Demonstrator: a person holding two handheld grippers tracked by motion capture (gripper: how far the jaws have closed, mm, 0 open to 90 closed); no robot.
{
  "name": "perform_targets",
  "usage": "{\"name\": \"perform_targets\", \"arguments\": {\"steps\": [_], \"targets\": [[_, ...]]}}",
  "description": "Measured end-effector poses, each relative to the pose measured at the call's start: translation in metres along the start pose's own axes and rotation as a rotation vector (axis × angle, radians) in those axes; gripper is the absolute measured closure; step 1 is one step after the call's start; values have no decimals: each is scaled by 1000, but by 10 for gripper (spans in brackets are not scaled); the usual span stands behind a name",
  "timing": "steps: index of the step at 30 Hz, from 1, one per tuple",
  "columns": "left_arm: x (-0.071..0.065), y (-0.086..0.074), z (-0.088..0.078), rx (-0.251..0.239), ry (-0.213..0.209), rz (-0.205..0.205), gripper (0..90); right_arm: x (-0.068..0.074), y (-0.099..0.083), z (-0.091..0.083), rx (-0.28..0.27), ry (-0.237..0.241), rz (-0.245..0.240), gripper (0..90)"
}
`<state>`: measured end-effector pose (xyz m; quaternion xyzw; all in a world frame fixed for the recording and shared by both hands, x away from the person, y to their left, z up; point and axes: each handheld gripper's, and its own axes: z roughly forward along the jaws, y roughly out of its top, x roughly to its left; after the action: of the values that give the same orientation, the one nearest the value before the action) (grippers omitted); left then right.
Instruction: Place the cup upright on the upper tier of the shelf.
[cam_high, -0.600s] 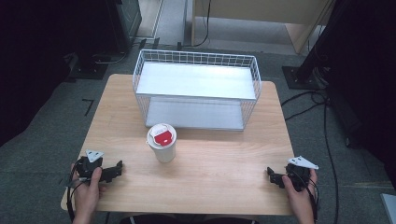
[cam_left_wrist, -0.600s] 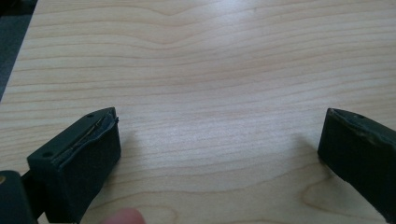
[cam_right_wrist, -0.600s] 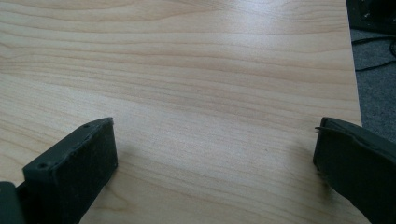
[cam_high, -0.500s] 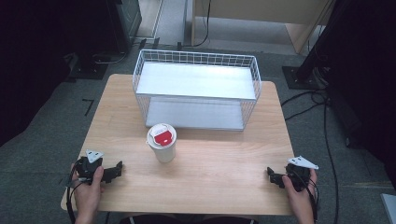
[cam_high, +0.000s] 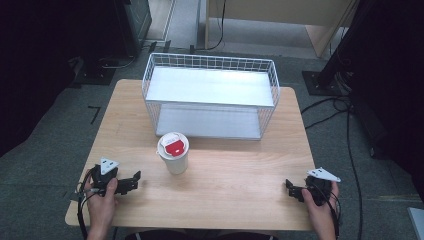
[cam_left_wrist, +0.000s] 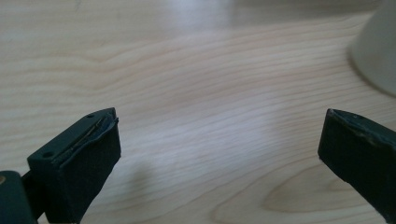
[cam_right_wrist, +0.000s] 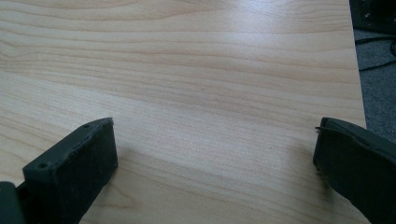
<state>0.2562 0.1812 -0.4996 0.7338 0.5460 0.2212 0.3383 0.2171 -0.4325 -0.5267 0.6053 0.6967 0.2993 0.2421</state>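
1. Lowest in the high view, two hands at the near table edge: left gripper (cam_high: 131, 181) at lower left, right gripper (cam_high: 292, 188) at lower right. Both low over the table (cam_high: 235, 175), well apart from each other.

2. Left gripper's own view: jaws spread wide, nothing between them but bare wood grain. Pale side of the cup (cam_left_wrist: 376, 56) at upper right of that frame — off the line between the jaws, not touched.

3. Right gripper's own view: jaws likewise spread wide and empty, with the table edge and grey floor at the upper right corner.

4. Mid-frame in the high view: the cup (cam_high: 173, 152), white with a red patch on its lid, upright on the wood, near the left gripper, well apart from the right one, just in front of the basket.

5. Farther up: the white wire basket (cam_high: 210, 62), two-tiered, both shelves bare, at the far half of the table.

6. Step in hand, judged from the layout — reaching for the cup with the left gripper. Best done by turning toward the cup until it sits centred between the jaws, coming in level at mid-height below the lid, keeping the jaws wide until both pads flank the wall, then closing gently; a thin cup may crush or tip if nudged by one jaw first.
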Motion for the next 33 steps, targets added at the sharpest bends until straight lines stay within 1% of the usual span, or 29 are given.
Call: {"name": "perform_targets", "arguments": {"steps": [1,3,7,9,15,16,19,20,21,23,24,26,28,30,33], "targets": [[-6,4,-2,-13,-27,10,0,0,0,0,0,0,0,0],[-12,7,-2,-24,-49,12,0,0,0,0,0,0,0,0],[-21,13,0,-50,-97,1,0,0,0,0,0,0,1,0],[-28,16,2,-59,-119,5,0,0,0,0,0,0,0,0],[-51,24,9,-76,-177,49,0,0,0,0,0,0,0,0],[-55,25,9,-84,-183,59,0,0,0,0,0,0,1,0],[-63,27,11,-104,-191,65,0,0,0,0,0,1,0,0],[-63,27,11,-104,-191,65,0,0,0,0,0,1,0,0],[-68,29,12,-113,-203,66,0,0,0,0,0,1,0,0],[-73,31,13,-119,-216,65,0,0,0,0,0,1,0,0],[-75,33,13,-123,-218,73,0,0,0,0,0,1,0,0],[-79,35,13,-134,-239,81,0,0,0,0,0,1,0,0],[-84,36,14,-147,-242,85,0,0,0,0,0,1,0,0],[-87,37,15,-165,-257,74,0,0,0,0,0,1,0,0],[-91,38,17,-195,-276,72,0,0,0,0,0,2,0,0]]}}
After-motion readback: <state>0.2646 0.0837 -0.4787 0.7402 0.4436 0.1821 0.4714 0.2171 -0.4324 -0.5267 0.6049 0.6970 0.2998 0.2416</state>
